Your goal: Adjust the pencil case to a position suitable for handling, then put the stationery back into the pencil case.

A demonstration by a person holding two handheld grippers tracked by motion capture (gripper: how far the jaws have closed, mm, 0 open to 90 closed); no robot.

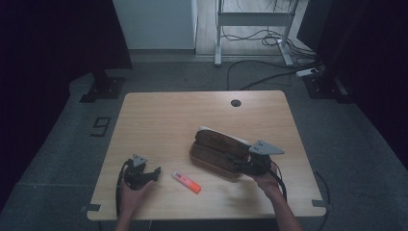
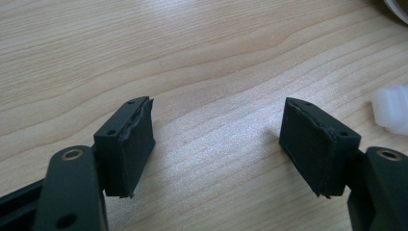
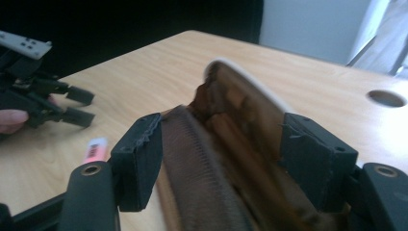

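- The left tool (image 1: pixel 155 174) rests near the front-left corner of the tabletop (image 1: pixel 159 115), held in the person's left hand (image 1: pixel 131 190). Its jaws are spread wide with bare wood between them and nothing gripped.
- Just right of it, close to the front edge, lies a marker (image 1: pixel 186 182) with a pale cap end and an orange-red body, flat on its side and touched by neither tool. In the left gripper view a whitish end (image 2: pixel 392 109) shows at the right margin, probably this marker's cap.
- Right of centre sits a brown zip pouch (image 1: pixel 216 153), unzipped, its pale-rimmed flap raised toward the far edge.
- The right tool (image 1: pixel 235 161) is at the pouch's front-right end. Its jaws stand spread on either side of the open mouth, one beside the zip edge (image 3: pixel 192 159), the other beside the raised flap (image 3: pixel 250 103); the pads do not appear to press on it.
- The step in hand looks like readying the pouch to take the marker. To do it well, the right tool should keep the mouth gaping and the pouch steady, not dragging it toward the right edge.
- The left tool should then pinch the marker across its middle, lift it level, and feed it lengthwise along the opening, clear of the zip teeth.
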